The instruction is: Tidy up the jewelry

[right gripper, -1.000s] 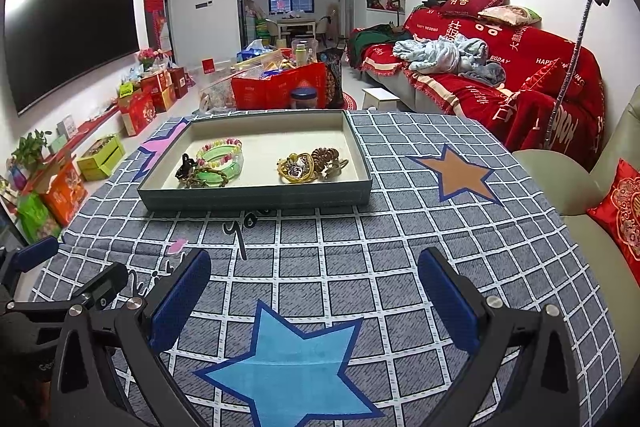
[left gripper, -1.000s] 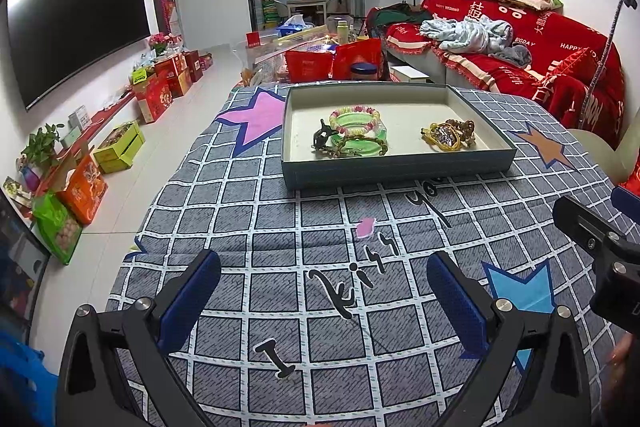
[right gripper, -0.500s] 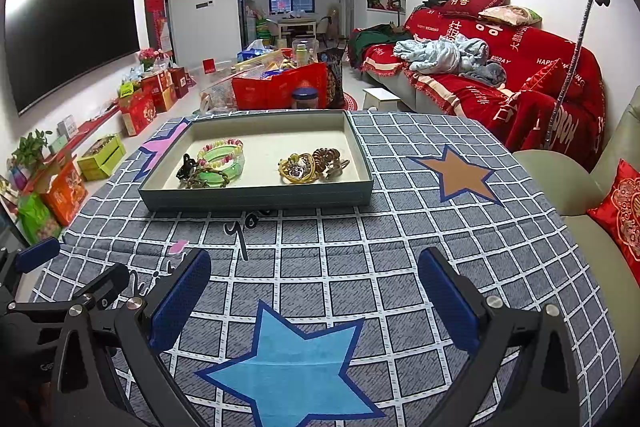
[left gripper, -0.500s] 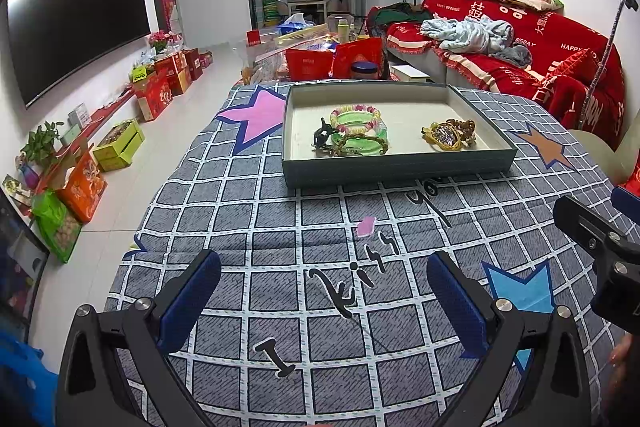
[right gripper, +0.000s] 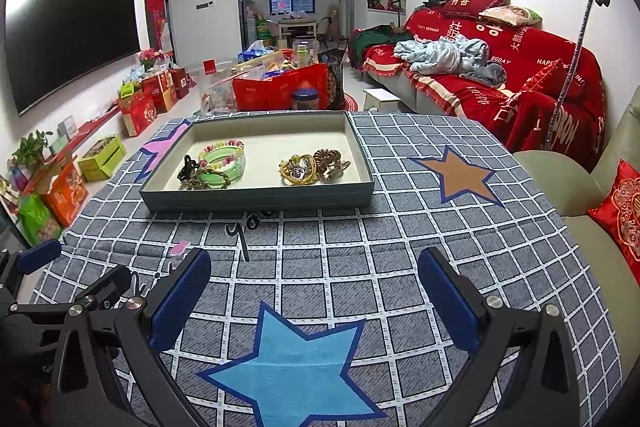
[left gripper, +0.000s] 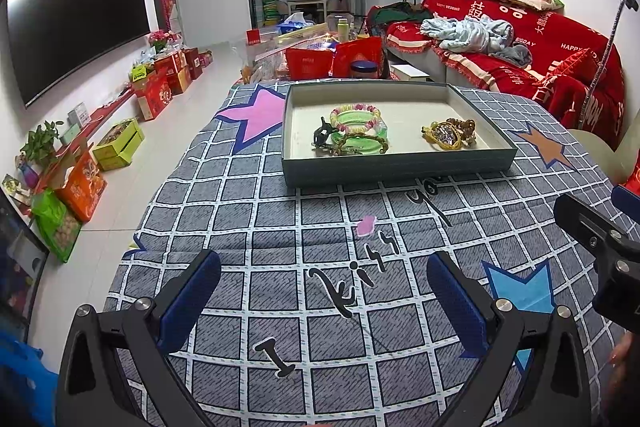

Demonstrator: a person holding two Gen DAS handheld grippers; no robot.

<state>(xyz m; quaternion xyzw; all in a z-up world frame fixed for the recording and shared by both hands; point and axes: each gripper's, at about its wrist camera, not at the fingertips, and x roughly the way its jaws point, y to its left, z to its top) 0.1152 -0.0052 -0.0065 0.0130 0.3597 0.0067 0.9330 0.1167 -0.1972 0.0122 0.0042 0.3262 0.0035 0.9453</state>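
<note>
A shallow grey-green tray [left gripper: 396, 169] [right gripper: 256, 201] sits at the far side of the table. In its left half lie green and beaded bracelets [left gripper: 356, 125] [right gripper: 222, 161] with a black hair clip [left gripper: 322, 137] [right gripper: 187, 169]. In its right half lies a heap of gold and brown bracelets [left gripper: 450, 134] [right gripper: 312, 167]. My left gripper [left gripper: 322, 303] is open and empty, low over the cloth well short of the tray. My right gripper [right gripper: 314, 301] is also open and empty, over the blue star, beside the left one.
The table wears a grey checked cloth [left gripper: 280, 227] with coloured stars. A red-covered sofa [right gripper: 500, 79] runs along the right, a cushioned seat [right gripper: 580, 227] at the table's right edge. Boxes [left gripper: 152, 87] line the floor under the wall television [left gripper: 72, 19] on the left.
</note>
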